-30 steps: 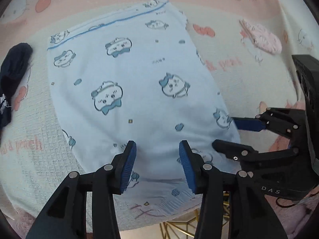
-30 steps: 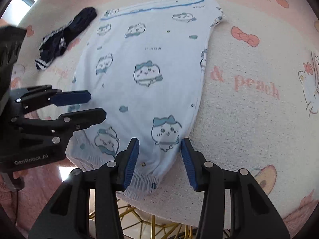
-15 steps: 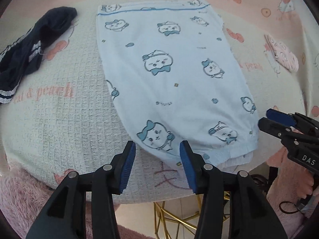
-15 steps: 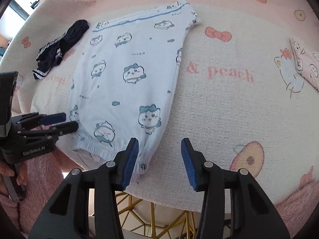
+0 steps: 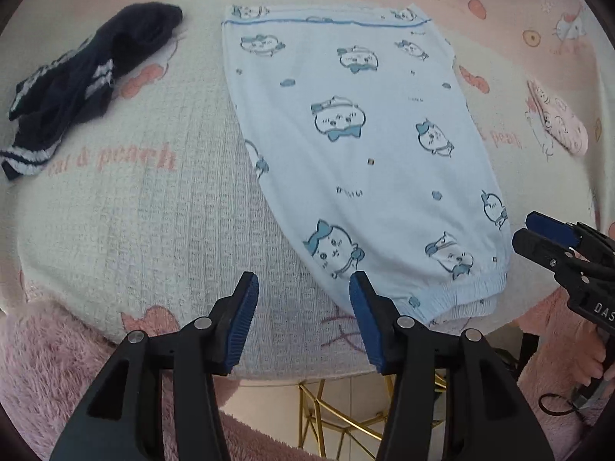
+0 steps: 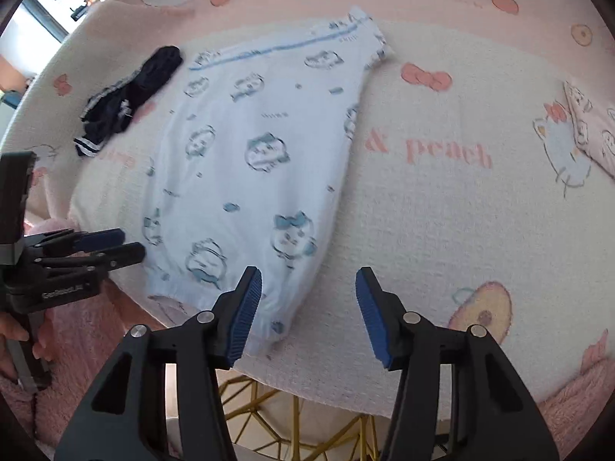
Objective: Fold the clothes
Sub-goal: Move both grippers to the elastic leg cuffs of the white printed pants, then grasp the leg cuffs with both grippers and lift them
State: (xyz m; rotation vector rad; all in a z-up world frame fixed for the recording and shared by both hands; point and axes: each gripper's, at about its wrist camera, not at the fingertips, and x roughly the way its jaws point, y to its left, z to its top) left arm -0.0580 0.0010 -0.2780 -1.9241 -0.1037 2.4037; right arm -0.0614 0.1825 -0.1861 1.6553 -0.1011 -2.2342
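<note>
From the left wrist, the left gripper (image 5: 303, 305) has backed off the pale blue trousers (image 5: 357, 146), fingers spread and empty, leaving them flat on the table cover (image 5: 127, 207); from the right wrist, the right gripper (image 6: 309, 303), likewise spread, has apparently also retreated, suggesting that fold is laid.

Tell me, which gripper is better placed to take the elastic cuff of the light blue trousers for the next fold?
Probably the right gripper: it hovers open just above the cuff end of the light blue trousers. The left gripper is also open, but mostly over bare blanket beside the cuff.
</note>
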